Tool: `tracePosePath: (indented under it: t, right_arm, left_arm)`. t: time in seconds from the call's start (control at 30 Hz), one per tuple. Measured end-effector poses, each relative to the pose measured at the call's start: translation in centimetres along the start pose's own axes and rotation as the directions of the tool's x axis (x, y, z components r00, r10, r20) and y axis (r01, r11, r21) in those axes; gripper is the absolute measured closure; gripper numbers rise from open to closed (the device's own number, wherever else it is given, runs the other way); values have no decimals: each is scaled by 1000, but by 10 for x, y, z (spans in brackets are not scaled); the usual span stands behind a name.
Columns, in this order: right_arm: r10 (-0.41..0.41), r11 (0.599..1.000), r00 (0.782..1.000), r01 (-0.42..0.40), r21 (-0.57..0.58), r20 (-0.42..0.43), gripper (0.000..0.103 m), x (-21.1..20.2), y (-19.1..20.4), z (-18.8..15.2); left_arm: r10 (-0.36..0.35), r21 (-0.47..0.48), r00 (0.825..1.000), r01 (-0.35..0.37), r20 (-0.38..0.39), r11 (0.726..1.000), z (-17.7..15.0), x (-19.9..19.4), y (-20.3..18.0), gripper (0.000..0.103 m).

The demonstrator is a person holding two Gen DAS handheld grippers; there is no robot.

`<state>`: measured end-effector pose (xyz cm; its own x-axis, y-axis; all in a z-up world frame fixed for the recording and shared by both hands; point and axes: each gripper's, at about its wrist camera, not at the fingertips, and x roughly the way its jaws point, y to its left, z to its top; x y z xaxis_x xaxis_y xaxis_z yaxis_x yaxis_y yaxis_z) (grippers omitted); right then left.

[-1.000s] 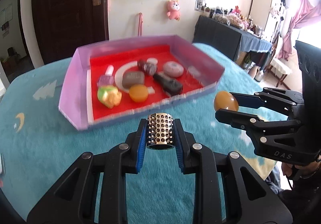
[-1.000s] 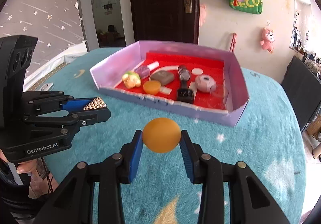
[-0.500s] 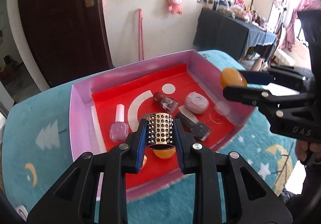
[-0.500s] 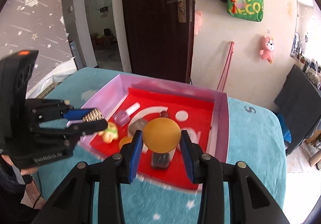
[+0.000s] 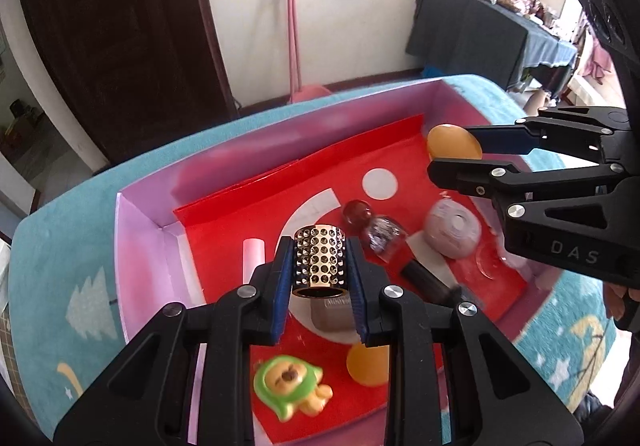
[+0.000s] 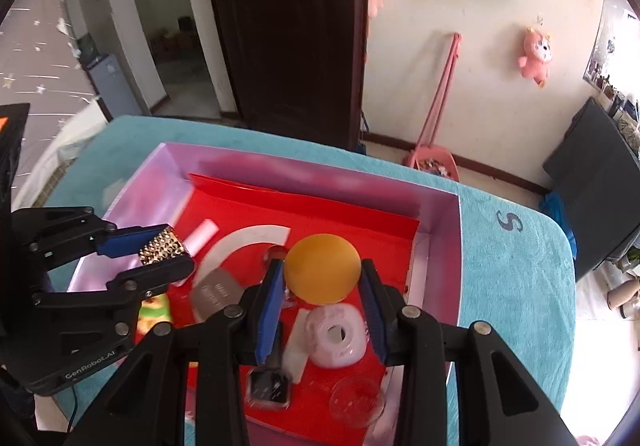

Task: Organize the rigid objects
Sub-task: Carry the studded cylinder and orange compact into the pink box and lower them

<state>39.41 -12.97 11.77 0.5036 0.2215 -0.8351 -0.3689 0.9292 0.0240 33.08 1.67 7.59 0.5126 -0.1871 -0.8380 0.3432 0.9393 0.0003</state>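
Note:
My left gripper is shut on a studded metal cylinder and holds it above the red floor of the pink box. My right gripper is shut on an orange ball, held above the box's right half. The left gripper and cylinder show at the left of the right wrist view. The right gripper and ball show at the right of the left wrist view.
The box holds a green-and-yellow toy, an orange disc, a grey block, a nail polish bottle, a pink round case, a clear dish and a dark rectangular item. Teal cloth surrounds it.
Both grippers have moved forward from in front of the box to above its inside, each still holding its object. The box contents now lie directly beneath the fingers.

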Motion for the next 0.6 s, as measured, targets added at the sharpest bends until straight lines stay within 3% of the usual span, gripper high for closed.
tracePosePath:
  t: [0.3,0.6]
  right_arm:
    - [-25,1000,994,25,5,-103,63,43,-7,12]
    - [-66,998,985,66,-6,-160,63,67,-9,11]
  left_arm:
    - [38,-27,997,-40,-67,999,10,40,3,79]
    - [47,-52,995,-52,-92,997,10,53,6,79]
